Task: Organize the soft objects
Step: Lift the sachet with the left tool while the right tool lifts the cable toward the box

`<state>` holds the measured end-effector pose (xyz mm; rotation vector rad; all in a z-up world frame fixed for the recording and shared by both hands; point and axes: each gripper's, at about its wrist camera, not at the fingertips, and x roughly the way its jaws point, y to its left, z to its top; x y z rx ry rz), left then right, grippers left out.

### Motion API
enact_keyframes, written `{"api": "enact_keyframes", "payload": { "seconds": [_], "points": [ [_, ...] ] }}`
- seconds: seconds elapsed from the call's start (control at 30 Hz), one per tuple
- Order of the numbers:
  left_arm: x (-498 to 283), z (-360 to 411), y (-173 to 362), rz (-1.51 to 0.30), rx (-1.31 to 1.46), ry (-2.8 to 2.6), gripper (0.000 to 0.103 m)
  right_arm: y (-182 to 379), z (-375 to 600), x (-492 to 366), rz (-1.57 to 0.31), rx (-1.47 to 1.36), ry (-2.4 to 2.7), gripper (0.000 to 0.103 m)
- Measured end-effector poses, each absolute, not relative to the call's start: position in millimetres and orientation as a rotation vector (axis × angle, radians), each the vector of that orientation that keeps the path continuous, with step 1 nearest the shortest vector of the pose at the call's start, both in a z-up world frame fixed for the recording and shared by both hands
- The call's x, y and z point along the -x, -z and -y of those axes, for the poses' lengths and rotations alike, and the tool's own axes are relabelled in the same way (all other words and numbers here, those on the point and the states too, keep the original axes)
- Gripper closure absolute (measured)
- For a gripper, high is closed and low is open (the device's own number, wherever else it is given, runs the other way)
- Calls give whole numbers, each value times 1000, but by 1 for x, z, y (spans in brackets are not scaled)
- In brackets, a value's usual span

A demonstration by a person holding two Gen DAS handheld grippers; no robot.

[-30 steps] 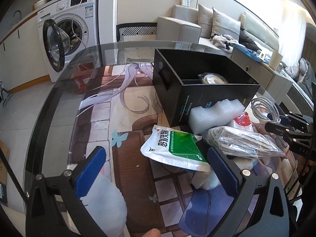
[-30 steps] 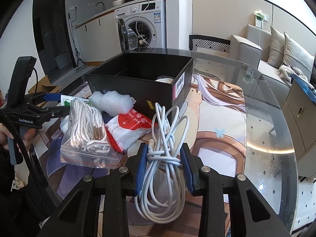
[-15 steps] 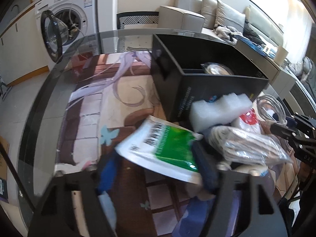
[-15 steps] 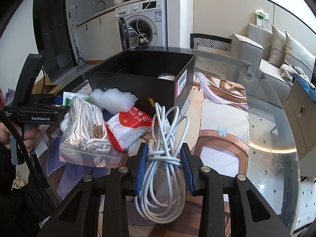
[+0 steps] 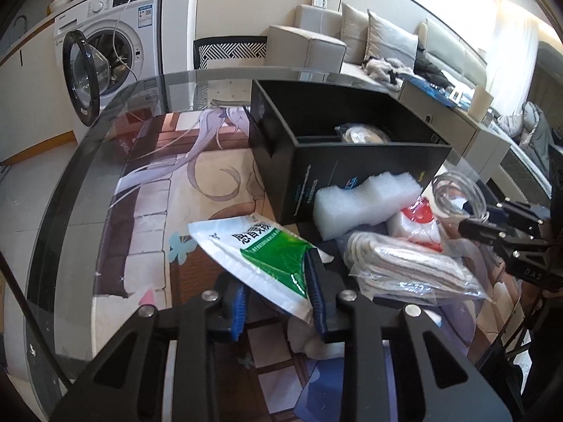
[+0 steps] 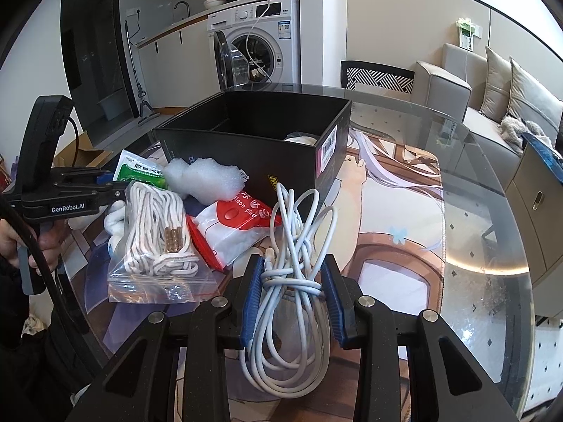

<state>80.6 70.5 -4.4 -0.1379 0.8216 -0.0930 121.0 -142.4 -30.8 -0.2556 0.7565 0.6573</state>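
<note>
on the left side of the glass surface [image 5: 81,190], near my left claw [image 5: 278,299], lies the green-and-white pouch [image 5: 257,249]; my blue pads [image 5: 315,288] have narrowed onto its near corner, so the left claw grips the pouch, which tilts up off the printed mat [image 5: 211,161]. just right of the pouch and farther back stands the black box [image 5: 337,172], open at the top, with a pale round thing inside that i cannot make out. touching the box's near wall is the white foam block [image 5: 362,204]. to the right of the pouch, the clear zip bag of white rope [image 5: 408,267] lies on the pile, and behind it the red-and-white packet [image 5: 418,225] sits between the foam and the right claw.

from the right wrist view, the left claw [image 6: 116,190] comes in at the far left beside the pouch [image 6: 140,172], with the rope bag [image 6: 158,242] just near of it. the foam block [image 6: 207,179] leans against the box [image 6: 253,137], and the red-and-white packet [image 6: 239,228] lies between the rope bag and the white cable bundle [image 6: 295,253]. my right claw [image 6: 292,299] is closed narrow around that bundle at its knotted middle, both pads [image 6: 251,295] pressing its sides, loops spilling toward the box and back toward me. to the right the surface [image 6: 475,246] shows the mat's artwork under glass.
</note>
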Motion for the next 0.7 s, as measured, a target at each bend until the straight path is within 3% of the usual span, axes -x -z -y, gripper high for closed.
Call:
{"api": "enact_keyframes", "payload": {
  "seconds": [0.07, 0.23, 0.4, 0.5, 0.7],
  "points": [
    [-80, -71, 3, -805, 141, 96, 81, 31, 143, -121, -756, 254, -658, 69],
    [-78, -70, 0, -792, 143, 105, 82, 30, 142, -121, -756, 256, -658, 69],
    [-82, -74, 1, -807, 170, 77, 77, 31, 142, -121, -757, 256, -659, 69],
    [-85, -78, 3, -819, 190, 50, 63, 31, 142, -121, -756, 256, -658, 69],
    [-87, -84, 4, -802, 233, 48, 65, 30, 143, -121, -757, 255, -657, 69]
  ]
}}
